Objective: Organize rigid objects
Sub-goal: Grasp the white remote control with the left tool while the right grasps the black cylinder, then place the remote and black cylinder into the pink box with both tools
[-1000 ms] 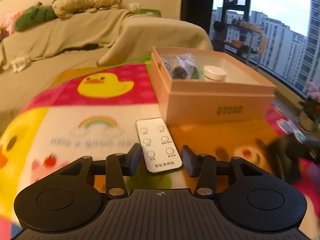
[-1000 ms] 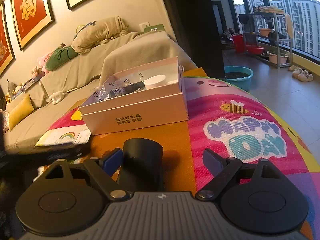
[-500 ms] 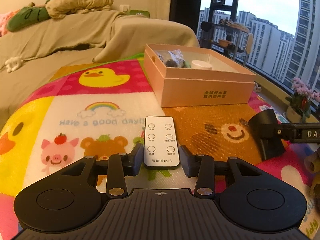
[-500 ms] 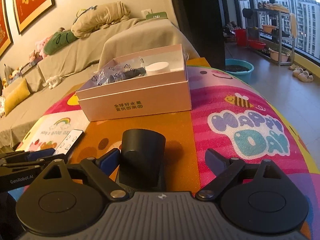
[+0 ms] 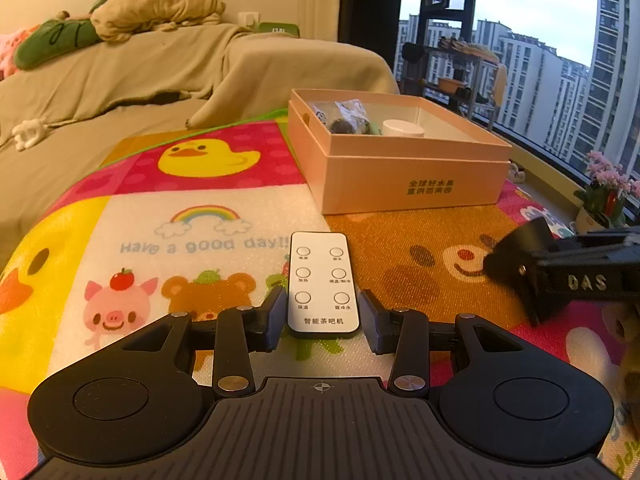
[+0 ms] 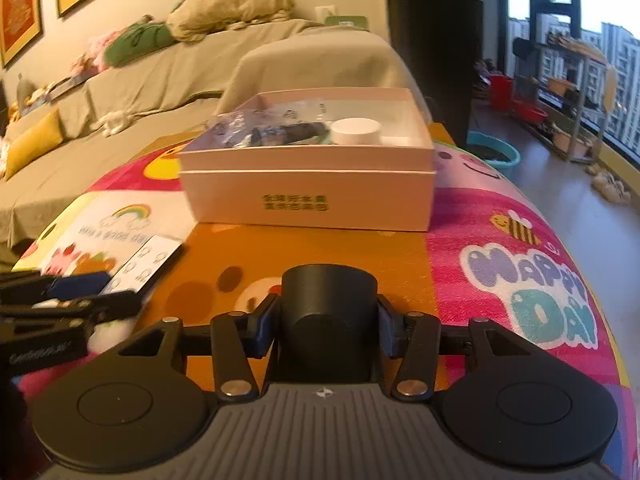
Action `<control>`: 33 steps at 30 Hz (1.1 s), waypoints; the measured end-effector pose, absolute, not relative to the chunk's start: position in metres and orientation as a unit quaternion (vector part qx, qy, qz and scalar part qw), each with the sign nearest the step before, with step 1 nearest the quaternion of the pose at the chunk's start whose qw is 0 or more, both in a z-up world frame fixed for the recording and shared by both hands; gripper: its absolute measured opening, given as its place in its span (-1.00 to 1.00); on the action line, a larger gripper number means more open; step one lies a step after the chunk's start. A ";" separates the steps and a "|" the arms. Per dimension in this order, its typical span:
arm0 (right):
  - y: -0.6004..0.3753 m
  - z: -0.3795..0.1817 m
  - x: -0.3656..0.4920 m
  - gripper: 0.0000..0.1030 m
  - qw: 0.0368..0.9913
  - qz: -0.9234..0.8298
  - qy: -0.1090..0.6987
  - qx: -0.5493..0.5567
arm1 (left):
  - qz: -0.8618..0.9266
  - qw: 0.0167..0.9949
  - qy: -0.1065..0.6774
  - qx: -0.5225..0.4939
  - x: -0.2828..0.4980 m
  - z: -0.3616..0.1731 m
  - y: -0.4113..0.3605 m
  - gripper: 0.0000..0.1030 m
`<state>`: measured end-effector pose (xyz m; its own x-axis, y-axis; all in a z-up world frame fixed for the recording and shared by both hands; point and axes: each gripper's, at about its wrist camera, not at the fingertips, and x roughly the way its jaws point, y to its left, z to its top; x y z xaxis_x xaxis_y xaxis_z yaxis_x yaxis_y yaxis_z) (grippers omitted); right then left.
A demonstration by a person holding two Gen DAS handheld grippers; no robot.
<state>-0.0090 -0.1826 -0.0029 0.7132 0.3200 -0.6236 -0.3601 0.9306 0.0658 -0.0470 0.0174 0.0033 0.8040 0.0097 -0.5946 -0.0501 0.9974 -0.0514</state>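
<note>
A white remote control (image 5: 322, 284) lies flat on the colourful play mat, its near end between the fingers of my left gripper (image 5: 322, 318), which is open with a small gap each side. It also shows in the right wrist view (image 6: 144, 266). My right gripper (image 6: 328, 326) is shut on a black cylinder (image 6: 328, 316), which also shows in the left wrist view (image 5: 520, 260) at right. A pink open box (image 5: 400, 176) stands beyond, holding a plastic bag of dark items (image 5: 344, 118) and a white round lid (image 5: 402, 128). The box also shows in the right wrist view (image 6: 312, 196).
The play mat (image 5: 200, 248) covers the raised surface. A covered sofa (image 5: 120, 76) with cushions runs behind. At right there is a window, a flower pot (image 5: 600, 204), and floor with a teal basin (image 6: 494, 154) and a rack.
My right gripper has closed onto the black cylinder and centred on it. My left gripper has drawn back slightly, with the remote now squarely between its fingers.
</note>
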 end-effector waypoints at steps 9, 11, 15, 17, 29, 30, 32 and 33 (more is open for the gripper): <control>-0.185 -0.004 -0.028 -0.05 0.921 0.210 0.326 -0.035 | 0.014 0.945 0.325 -0.028 -0.019 0.005 0.014 -0.06; -0.186 -0.004 -0.029 -0.05 0.921 0.210 0.325 -0.031 | 0.013 0.944 0.329 -0.018 -0.017 0.005 0.010 0.00; -0.186 -0.004 -0.029 -0.05 0.922 0.210 0.323 -0.030 | 0.008 0.944 0.329 -0.021 -0.018 0.004 0.012 -0.01; -0.187 -0.004 -0.029 -0.05 0.922 0.211 0.323 -0.028 | 0.008 0.945 0.326 -0.022 -0.019 0.003 0.013 -0.01; -0.214 0.028 -0.048 -0.05 0.933 0.212 0.287 -0.036 | -0.076 0.940 0.332 -0.008 -0.045 0.034 0.013 -0.16; -0.220 0.034 -0.051 -0.05 0.936 0.212 0.279 -0.033 | -0.081 0.944 0.320 -0.013 -0.044 0.045 0.014 -0.16; -0.232 0.047 -0.057 -0.05 0.941 0.212 0.262 -0.022 | -0.088 0.953 0.290 -0.012 -0.037 0.072 0.012 -0.16; -0.235 0.051 -0.059 -0.05 0.943 0.211 0.256 -0.016 | -0.091 0.958 0.273 -0.007 -0.030 0.086 0.009 -0.16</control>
